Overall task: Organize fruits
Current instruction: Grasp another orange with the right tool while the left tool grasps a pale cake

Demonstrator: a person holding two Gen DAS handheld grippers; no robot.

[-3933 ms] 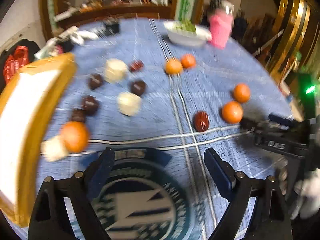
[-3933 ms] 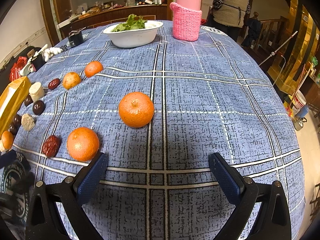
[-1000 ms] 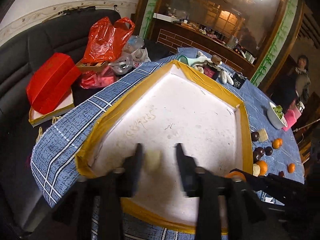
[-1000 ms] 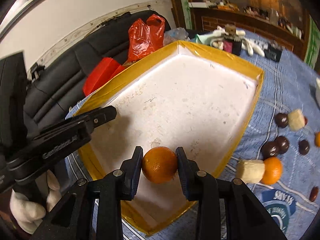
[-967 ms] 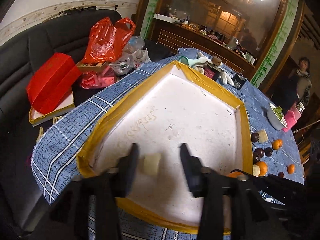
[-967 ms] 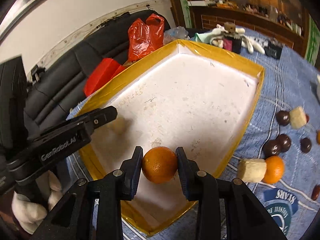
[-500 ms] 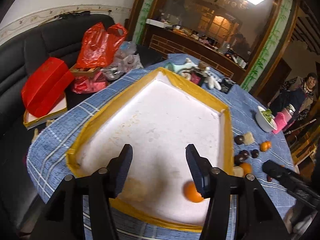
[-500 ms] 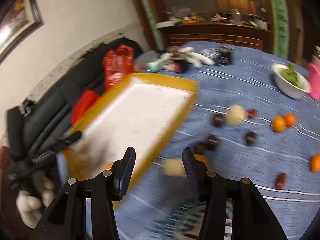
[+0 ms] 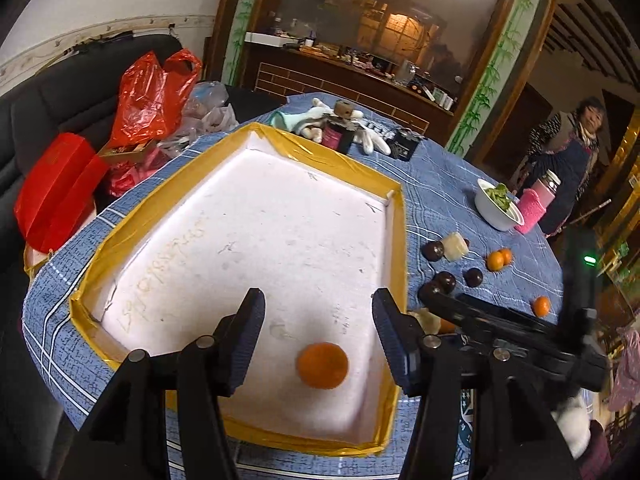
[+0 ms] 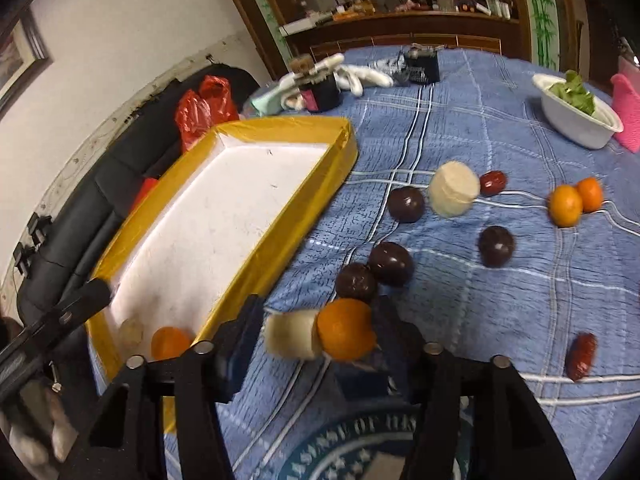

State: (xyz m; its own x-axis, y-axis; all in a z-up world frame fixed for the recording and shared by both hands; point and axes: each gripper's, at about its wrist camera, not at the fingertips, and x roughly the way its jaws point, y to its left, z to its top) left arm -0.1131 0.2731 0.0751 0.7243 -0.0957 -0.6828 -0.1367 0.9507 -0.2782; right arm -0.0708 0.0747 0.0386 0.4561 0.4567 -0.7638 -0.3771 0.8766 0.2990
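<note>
Two black tongs over a blue checked tablecloth [image 10: 500,92]. The left gripper [image 9: 318,326] hovers above a white tray [image 9: 394,240] with a yellow rim, jaws part open and empty; an orange [image 9: 322,365] lies on the tray floor below them. The right gripper [image 10: 316,334] – jaws just opened wider, gripping nothing – hangs beside the tray over a second orange [image 10: 346,334] and a pale chunk [image 10: 291,335] touching it. Dark round fruits [image 10: 390,263], red dates [image 10: 581,356] and more oranges [image 10: 565,205] lie scattered on the cloth.

Blue checked tablecloth [image 10: 460,128] w/ yellow-rimmed tray [image 10: 304,208], oranges [image 10: 565,205], dark fruits [image 10: 496,246], prob. dates [image 10: 581,356], bowl [image 10: 576,120].
</note>
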